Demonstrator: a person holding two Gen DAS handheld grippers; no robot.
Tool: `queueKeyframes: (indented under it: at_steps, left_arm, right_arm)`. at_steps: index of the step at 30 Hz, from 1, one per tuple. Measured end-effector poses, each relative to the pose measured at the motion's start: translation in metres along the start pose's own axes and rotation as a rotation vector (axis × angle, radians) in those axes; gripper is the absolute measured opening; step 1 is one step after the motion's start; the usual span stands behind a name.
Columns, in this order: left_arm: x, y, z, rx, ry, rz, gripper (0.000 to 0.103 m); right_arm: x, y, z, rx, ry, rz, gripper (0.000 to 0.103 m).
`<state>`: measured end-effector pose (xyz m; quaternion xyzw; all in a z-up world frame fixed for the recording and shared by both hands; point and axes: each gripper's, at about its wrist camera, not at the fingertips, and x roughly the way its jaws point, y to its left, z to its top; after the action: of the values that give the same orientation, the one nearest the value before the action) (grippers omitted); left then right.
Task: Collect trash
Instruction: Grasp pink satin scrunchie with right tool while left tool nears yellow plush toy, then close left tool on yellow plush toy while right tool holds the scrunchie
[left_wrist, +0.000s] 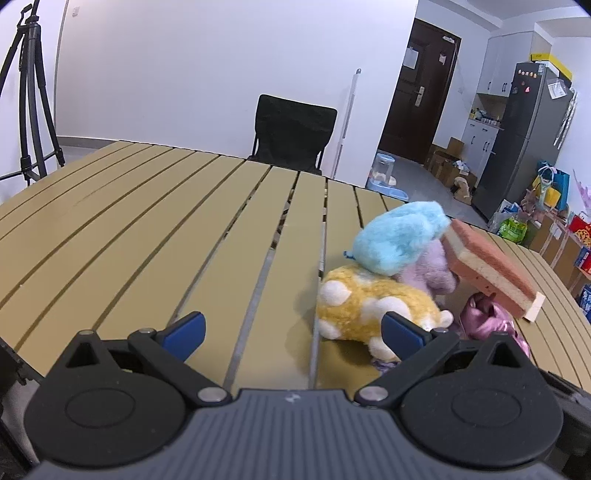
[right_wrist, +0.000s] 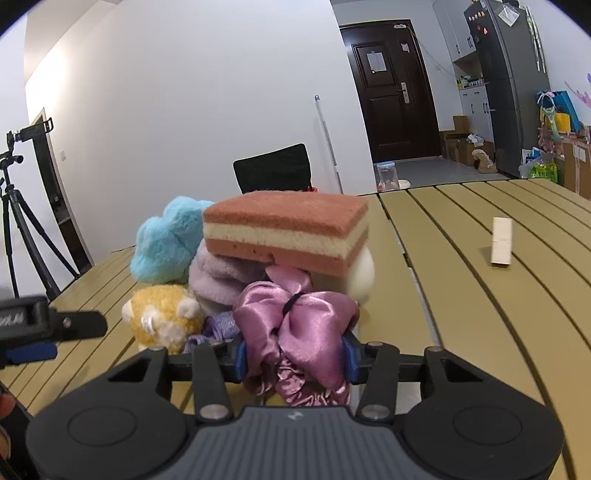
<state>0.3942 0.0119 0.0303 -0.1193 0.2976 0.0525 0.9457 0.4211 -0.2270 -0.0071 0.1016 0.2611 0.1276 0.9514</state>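
Satin, pink-purple and gathered into a bow, is clamped between the narrowed blue pads of the right gripper, apparently as the next piece of trash to be lifted. Directly ahead of that gripper a heap is seen: a pink-and-cream sponge resting tilted on a lilac plush, with a blue plush and a yellow plush to its left. A small wooden block, well off to its right on the slatted table, appears only in this view. The left gripper is held wide and empty, the yellow plush just beyond its right pad.
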Motion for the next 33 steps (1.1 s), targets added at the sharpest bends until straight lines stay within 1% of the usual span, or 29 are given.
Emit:
queueKeyframes:
  at_steps: [4,9,15,19,22,28,31,33]
  left_arm:
    - [0.001,-0.010,-0.001,-0.003,0.000,-0.016,0.103]
    - [0.003,-0.024,-0.003,-0.009,-0.003,-0.032,0.103]
    - [0.010,-0.043,-0.005,-0.009,-0.017,-0.050,0.103]
    - [0.018,-0.058,-0.006,0.016,-0.053,-0.034,0.103]
    - [0.029,-0.063,-0.007,0.024,-0.052,-0.010,0.103]
    - [0.045,-0.058,-0.008,0.004,-0.002,-0.003,0.103]
    - [0.044,-0.052,-0.008,-0.007,0.001,-0.011,0.103]
    - [0.044,-0.048,-0.006,-0.010,0.002,-0.018,0.101]
  right_arm:
    - [-0.012,-0.004,-0.003,-0.027,0.001,-0.022,0.045]
    - [-0.029,-0.016,-0.005,-0.031,-0.008,-0.056,0.045]
    - [-0.042,-0.042,-0.001,-0.007,-0.038,-0.104,0.045]
    - [-0.047,-0.054,-0.002,0.005,-0.040,-0.130,0.045]
    - [-0.049,-0.060,-0.003,0.010,-0.038,-0.142,0.045]
    - [-0.047,-0.061,-0.002,0.008,-0.029,-0.144,0.045]
    - [-0.044,-0.058,0.000,0.007,-0.025,-0.142,0.045]
    - [-0.042,-0.057,0.002,0.007,-0.025,-0.141,0.045]
